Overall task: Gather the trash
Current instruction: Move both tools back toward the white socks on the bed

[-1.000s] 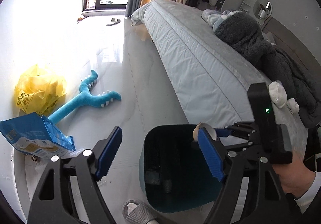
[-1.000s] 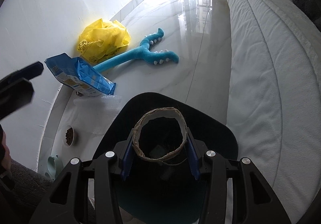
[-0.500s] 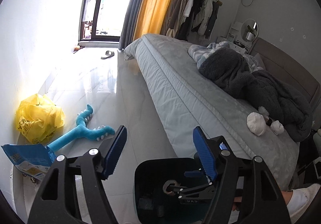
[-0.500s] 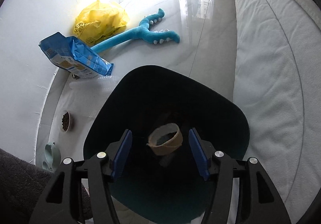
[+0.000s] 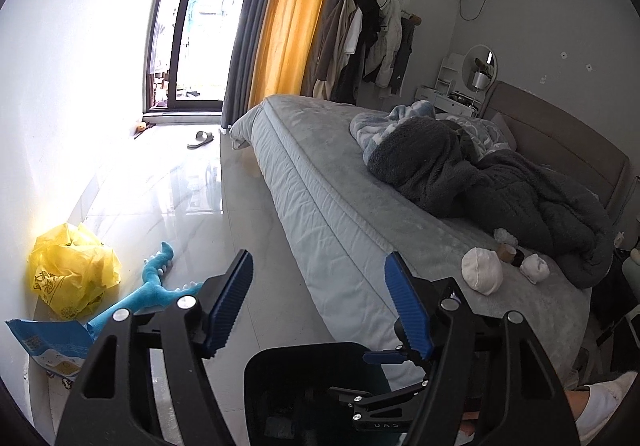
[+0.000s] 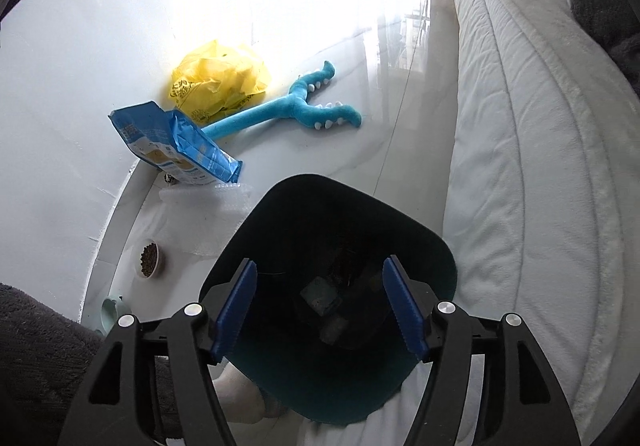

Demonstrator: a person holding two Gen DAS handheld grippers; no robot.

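A dark teal trash bin [image 6: 430, 242] stands on the floor beside the bed; its rim also shows in the left wrist view [image 5: 280, 356]. My right gripper [image 6: 320, 306] is open and empty, held over the bin's mouth; dim trash lies at the bottom. My left gripper [image 5: 318, 300] is open and empty, raised and facing the bed. On the bed [image 5: 320, 182] lie two white crumpled wads [image 5: 482, 276] [image 5: 534, 268] and a brown tape roll [image 5: 508, 252]. My right gripper also shows low in the left wrist view [image 5: 380, 390].
A yellow plastic bag [image 6: 220, 82], a blue food pouch [image 6: 176, 146], a blue plush toy [image 6: 296, 106] and clear bubble wrap [image 6: 208, 202] lie on the floor by the wall. A pet food bowl [image 6: 149, 258] sits near it. A grey blanket [image 5: 480, 174] lies on the bed.
My right gripper opened and let go of the cardboard roll, which dropped into the bin. My left gripper tilted up from the bin toward the bed.
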